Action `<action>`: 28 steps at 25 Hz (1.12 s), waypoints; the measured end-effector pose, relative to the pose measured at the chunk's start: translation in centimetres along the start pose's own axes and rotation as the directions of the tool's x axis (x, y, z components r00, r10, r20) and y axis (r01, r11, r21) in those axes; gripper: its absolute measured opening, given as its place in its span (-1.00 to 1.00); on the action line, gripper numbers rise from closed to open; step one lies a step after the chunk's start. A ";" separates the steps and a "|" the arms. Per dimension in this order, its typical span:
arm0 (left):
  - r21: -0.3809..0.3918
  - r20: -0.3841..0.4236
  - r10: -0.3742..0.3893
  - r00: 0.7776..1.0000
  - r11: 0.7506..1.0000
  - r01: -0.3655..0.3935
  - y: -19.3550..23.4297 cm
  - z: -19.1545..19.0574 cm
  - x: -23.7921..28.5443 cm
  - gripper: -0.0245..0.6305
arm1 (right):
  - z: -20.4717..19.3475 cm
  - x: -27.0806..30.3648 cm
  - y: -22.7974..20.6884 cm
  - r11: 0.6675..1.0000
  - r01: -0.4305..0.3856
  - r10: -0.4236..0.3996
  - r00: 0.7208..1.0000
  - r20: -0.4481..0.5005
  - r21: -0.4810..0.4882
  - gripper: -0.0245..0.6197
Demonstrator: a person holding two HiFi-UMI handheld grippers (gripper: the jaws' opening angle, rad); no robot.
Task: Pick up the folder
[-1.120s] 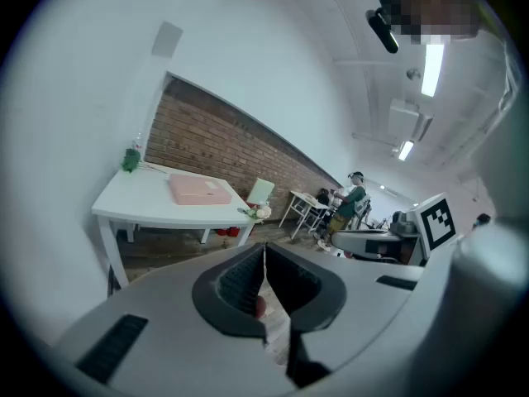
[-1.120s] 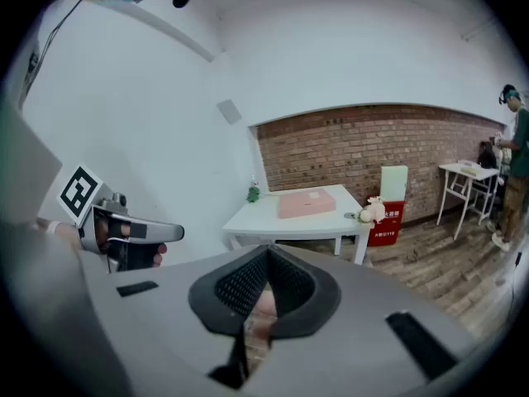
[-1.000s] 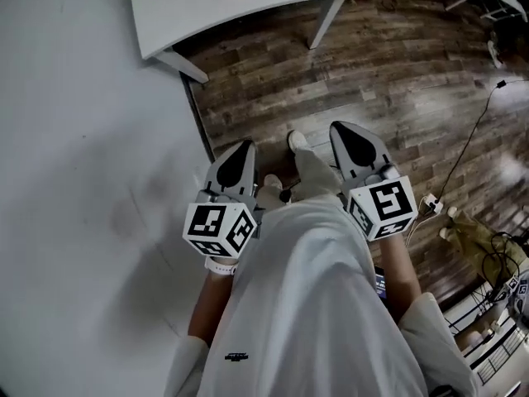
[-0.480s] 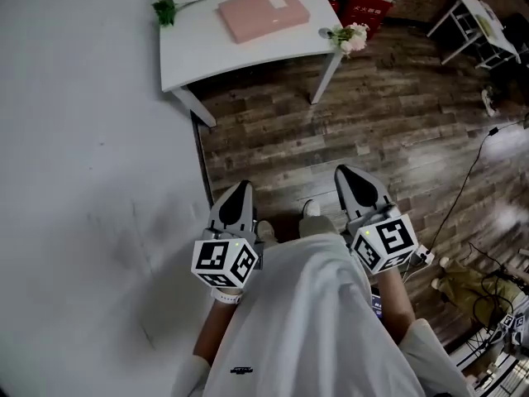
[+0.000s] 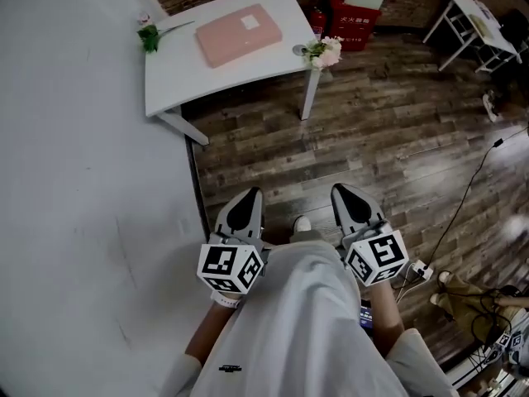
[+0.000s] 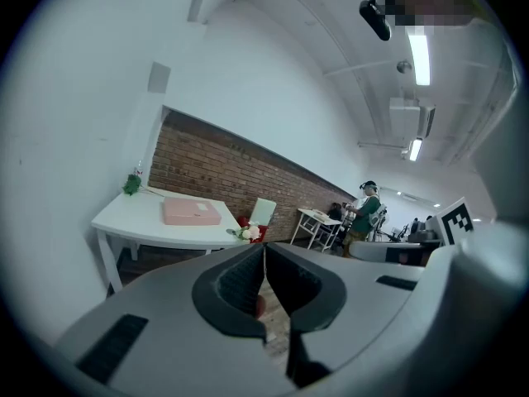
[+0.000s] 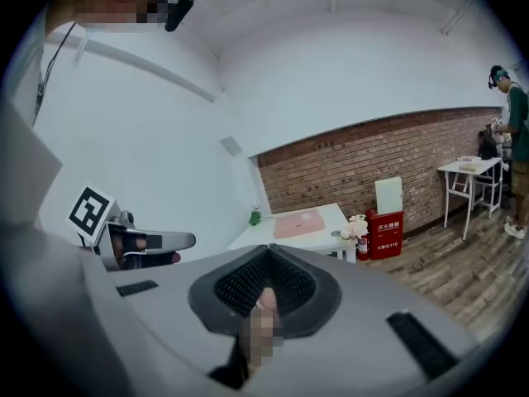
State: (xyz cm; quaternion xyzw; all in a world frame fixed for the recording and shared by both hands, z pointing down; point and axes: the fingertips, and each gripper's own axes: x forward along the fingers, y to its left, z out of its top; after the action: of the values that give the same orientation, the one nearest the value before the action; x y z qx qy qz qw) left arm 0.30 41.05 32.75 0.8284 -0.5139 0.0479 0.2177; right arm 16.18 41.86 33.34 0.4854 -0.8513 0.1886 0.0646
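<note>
The left gripper (image 5: 245, 198) and the right gripper (image 5: 347, 195) are held shut and empty, well apart from the bench (image 5: 178, 73). The approach is judged unfinished. The jaws should be opened before the bench's near edge is reached, then closed over one folder edge. The pink folder (image 5: 238, 34) is laid flat mid-bench, its long axis along the bench's length.

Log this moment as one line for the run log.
folder: flat on white table, not yet picked | left hand-held gripper: shut, empty | right hand-held gripper: shut, empty
</note>
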 end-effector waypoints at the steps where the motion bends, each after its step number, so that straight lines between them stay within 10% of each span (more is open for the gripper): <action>1: 0.003 0.003 0.002 1.000 1.000 -0.002 -0.8 0.0 0.7 -0.85 | 0.0 -0.3 -0.9 1.000 -0.004 0.004 1.000 0.002 0.002 -0.90; 12: 0.027 0.051 0.044 0.998 0.999 -0.045 -4.0 1.4 4.2 -0.85 | 1.5 0.4 -5.5 0.997 -0.072 0.072 0.997 0.014 -0.016 -0.90; 28: -0.048 0.021 0.053 0.998 0.997 -0.052 4.4 4.5 12.7 -0.85 | 5.4 11.4 -7.9 0.994 -0.064 0.059 0.996 -0.060 -0.092 -0.90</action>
State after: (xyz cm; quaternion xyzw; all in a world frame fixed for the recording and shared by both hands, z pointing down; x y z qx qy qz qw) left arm 1.76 27.04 33.91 0.8097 -0.5390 0.0321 0.2301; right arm 17.37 27.01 33.73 0.4498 -0.8716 0.1639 0.1059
